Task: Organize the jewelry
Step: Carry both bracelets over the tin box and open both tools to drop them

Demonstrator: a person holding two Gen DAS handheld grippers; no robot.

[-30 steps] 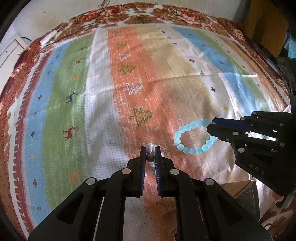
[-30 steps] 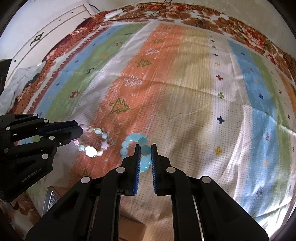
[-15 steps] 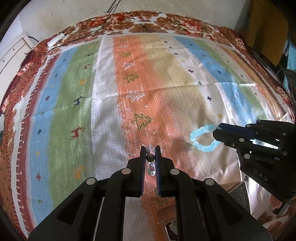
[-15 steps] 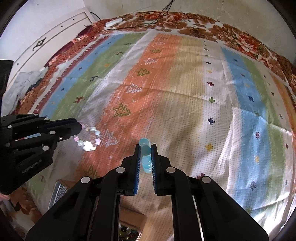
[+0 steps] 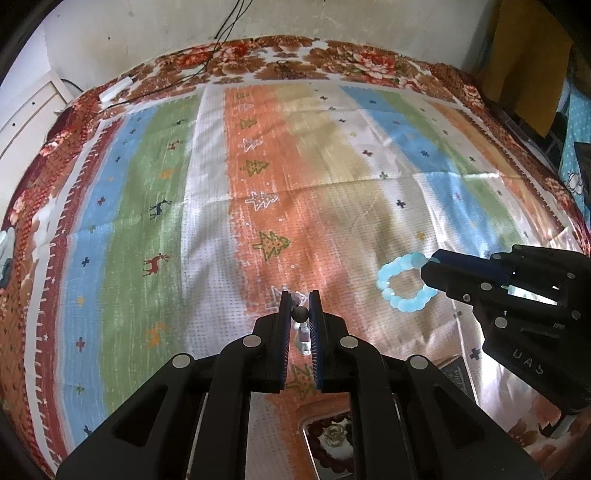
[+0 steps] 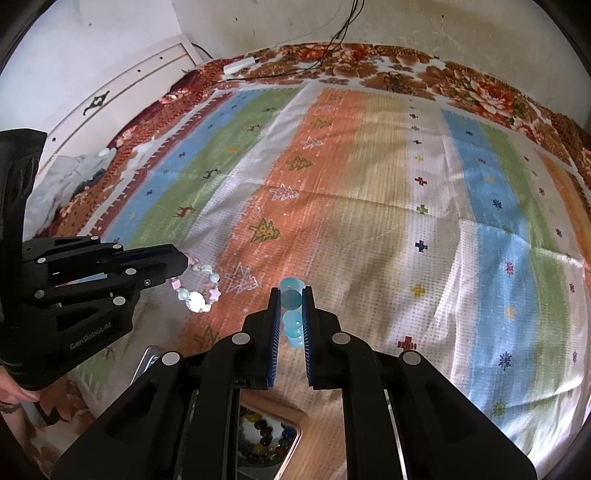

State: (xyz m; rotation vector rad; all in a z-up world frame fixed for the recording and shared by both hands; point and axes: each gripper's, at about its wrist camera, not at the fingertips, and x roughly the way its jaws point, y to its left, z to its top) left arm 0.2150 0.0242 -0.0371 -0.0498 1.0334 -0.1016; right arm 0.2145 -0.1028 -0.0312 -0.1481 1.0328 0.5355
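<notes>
Blue beads of a bracelet [image 6: 291,314] hang pinched in the right gripper [image 6: 290,295]. The left gripper [image 5: 299,314] is clenched on a pastel bracelet [image 6: 197,291]. Both dangle above the striped cloth [image 5: 332,184]. Carry them slowly to the box [image 6: 266,439] just below the grippers, maybe a jewelry box. A pale wall [image 5: 147,33] stands beyond.

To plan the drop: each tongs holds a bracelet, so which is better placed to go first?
Probably right: the right tongs hold the blue bracelet above the open box of beads. The left tongs look similar, so the margin is small.
</notes>
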